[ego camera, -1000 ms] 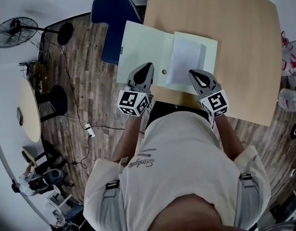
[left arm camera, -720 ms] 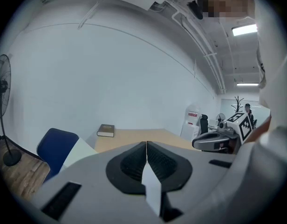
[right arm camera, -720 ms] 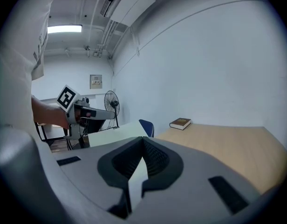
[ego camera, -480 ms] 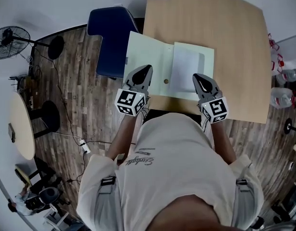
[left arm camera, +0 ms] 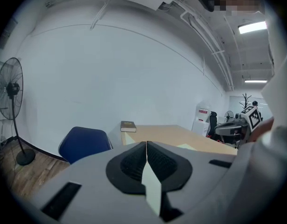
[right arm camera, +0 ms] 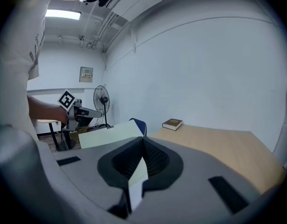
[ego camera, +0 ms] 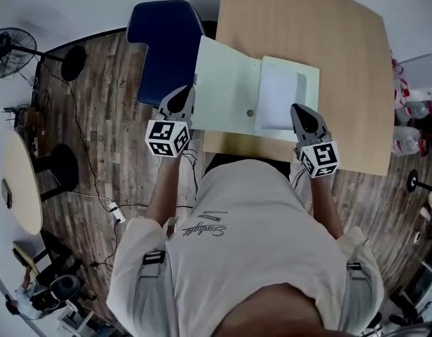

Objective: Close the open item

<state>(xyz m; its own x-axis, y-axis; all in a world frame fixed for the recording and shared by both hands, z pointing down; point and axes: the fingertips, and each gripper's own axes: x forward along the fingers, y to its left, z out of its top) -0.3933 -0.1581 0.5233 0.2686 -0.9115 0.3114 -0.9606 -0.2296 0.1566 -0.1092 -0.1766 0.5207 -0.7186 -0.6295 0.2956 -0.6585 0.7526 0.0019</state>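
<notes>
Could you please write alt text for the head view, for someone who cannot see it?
Seen from above, a person holds an open pale green folder on a wooden table, the left gripper shut on its left cover and the right gripper shut on its right side. A blue chair stands beside the table.

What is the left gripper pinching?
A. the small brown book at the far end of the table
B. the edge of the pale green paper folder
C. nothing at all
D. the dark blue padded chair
B: in the left gripper view the left gripper has its jaws shut on a thin edge of the pale green paper folder, and in the head view it sits at the folder's left flap.
</notes>
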